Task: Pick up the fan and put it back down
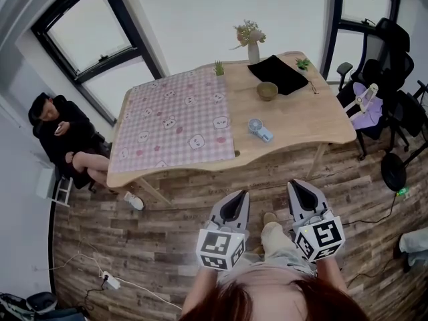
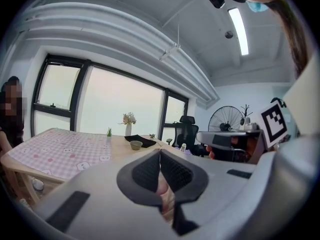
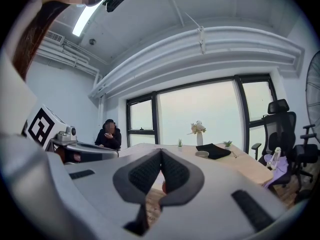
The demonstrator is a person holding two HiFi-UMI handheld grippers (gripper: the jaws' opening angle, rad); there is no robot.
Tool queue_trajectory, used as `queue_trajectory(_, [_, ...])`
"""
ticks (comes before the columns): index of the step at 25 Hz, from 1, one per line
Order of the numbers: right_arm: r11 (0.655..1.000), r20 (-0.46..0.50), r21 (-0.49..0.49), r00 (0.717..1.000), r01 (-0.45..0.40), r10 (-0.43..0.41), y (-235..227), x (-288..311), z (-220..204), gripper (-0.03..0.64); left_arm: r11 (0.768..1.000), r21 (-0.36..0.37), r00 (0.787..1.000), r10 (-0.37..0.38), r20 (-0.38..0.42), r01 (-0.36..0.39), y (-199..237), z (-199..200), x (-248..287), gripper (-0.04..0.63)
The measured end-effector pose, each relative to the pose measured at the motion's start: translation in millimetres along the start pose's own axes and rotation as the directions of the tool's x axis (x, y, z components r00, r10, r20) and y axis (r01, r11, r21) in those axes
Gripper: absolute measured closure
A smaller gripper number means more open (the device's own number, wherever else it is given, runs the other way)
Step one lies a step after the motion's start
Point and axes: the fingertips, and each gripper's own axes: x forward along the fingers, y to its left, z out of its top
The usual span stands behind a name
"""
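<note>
The left gripper (image 1: 235,204) and right gripper (image 1: 305,194) are both clenched on nothing, jaw tips meeting; they sit side by side, short of the wooden table (image 1: 304,122); the small blue handheld fan (image 1: 260,130) lies on it ahead, between their lines.

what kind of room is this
Likely an office or meeting room: a large wooden table, black office chairs beside it, and tall windows along the wall.

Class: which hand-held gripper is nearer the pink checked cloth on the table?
Left. The left hand-held gripper sits short of the cloth; the right hand-held gripper faces bare tabletop further right.
</note>
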Motion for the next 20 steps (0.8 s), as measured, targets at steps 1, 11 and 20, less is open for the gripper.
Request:
queue_trajectory(1, [1.000,0.002,0.001,1.000,-0.002,0.002,-1,2,0,0.617,1.000,0.000,1.000,0.001,0.000,-0.001,1,0,2,0.584])
queue_trajectory(11, [1.000,0.011,-0.007,1.000,-0.027,0.027,-23,38,-1,0.617,1.000,0.001,1.000,0.009,-0.003,-0.009,16,8,39,0.584])
queue_trajectory(20, [0.999,-0.008,-0.013,0.999,-0.041,0.041,-50,78,1,0.617,1.000,0.002,1.000,0.015,-0.008,-0.015,34,18,80,0.584])
